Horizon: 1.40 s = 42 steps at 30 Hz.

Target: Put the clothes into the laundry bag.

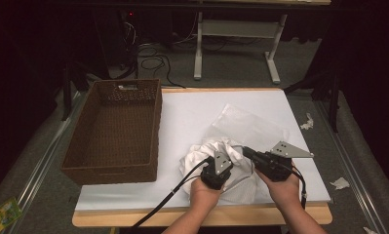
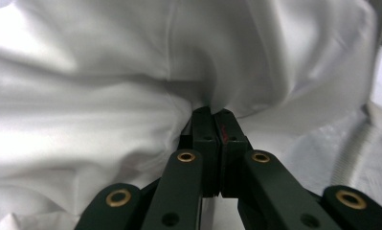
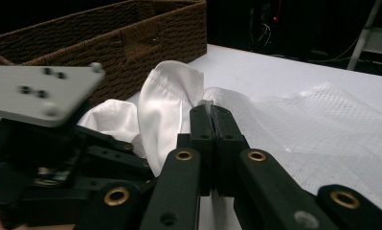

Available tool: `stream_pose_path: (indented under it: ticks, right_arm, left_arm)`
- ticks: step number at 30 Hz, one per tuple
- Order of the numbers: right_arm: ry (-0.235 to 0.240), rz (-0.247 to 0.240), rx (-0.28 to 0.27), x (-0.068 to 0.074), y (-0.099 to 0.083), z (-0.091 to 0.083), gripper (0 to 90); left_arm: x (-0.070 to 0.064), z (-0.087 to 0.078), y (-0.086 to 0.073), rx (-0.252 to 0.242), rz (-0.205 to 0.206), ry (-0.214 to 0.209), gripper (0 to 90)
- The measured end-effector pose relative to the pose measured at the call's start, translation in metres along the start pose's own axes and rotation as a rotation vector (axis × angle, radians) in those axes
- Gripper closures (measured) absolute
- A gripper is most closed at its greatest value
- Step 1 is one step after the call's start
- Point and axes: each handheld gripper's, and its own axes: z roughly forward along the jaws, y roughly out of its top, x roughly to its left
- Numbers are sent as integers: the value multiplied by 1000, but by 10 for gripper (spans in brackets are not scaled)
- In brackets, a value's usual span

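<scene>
At the near edge of the white table (image 1: 192,117), the left gripper (image 2: 212,112) is pinching a fold of crumpled white fabric (image 1: 202,158), jaws fully closed. The right gripper (image 3: 212,109) is clamping the edge of a clear textured plastic bag (image 3: 322,124), jaws together. A brown woven basket (image 1: 115,129) is sitting to the left. No writing is legible.

Part of the white cloth (image 1: 202,158) behind both hands; left gripper's (image 2: 212,113) jaws' tips buried in folds.

White table (image 1: 192,117): basket (image 1: 115,131), cloth (image 1: 202,158), bag (image 1: 253,126).
</scene>
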Motion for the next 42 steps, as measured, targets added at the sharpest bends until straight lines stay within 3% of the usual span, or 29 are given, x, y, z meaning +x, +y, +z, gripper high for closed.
stream_pose_path:
  ticks: [3, 7, 8, 12, 16, 17, 18, 20, 22, 24, 27, 30, 33, 37, 40, 42]
  right_arm:
    - [-6, 2, -2, -1, 0, -1, 900]
    - [-7, -4, 1, -1, -1, 0, 900]
    - [-8, -4, 1, -1, 0, 0, 900]
    - [-13, -5, 2, 0, 0, 0, 900]
    - [-11, -5, 1, -1, -1, 1, 900]
    - [-10, -5, 2, -1, -1, 1, 900]
    - [-10, -4, 0, -1, -1, 1, 900]
    - [-12, 4, 0, -2, -1, 0, 900]
    - [-15, 5, 0, -3, -1, 1, 900]
    - [-15, 11, -4, -5, -1, 2, 900]
    - [-20, 13, -5, -7, 0, 3, 900]
    - [-22, 15, -15, -7, 3, 3, 900]
    - [-16, -1, -28, -2, 6, -1, 900]
    - [6, -12, -34, 6, 5, -5, 900]
    - [8, -15, -35, 5, 5, -5, 900]
    - [4, -4, -36, 2, 5, -6, 900]
  left_arm:
    - [-3, -23, 0, -90, -12, -31, 681]
    - [4, -44, 9, -167, -28, -10, 487]
    - [7, -46, 11, -181, -31, -10, 391]
    - [21, -43, 30, -214, -108, -28, 242]
    - [19, -33, 46, -227, -83, -56, 279]
    - [18, -30, 48, -229, -72, -61, 353]
    - [17, -27, 49, -224, -67, -46, 469]
    - [18, -24, 47, -197, -87, -58, 736]
    - [14, -25, 40, -195, -94, -49, 845]
    - [7, -29, 31, -192, -90, -70, 868]
    - [-4, -28, 18, -143, -73, -117, 874]
    - [-9, -19, 11, -105, -60, -110, 874]
    - [-3, -9, 17, -109, -101, -86, 872]
    - [-1, 10, 31, -107, -95, -50, 865]
    - [-2, 15, 33, -124, -101, -63, 836]
    - [-3, 9, 31, -137, -91, -82, 734]
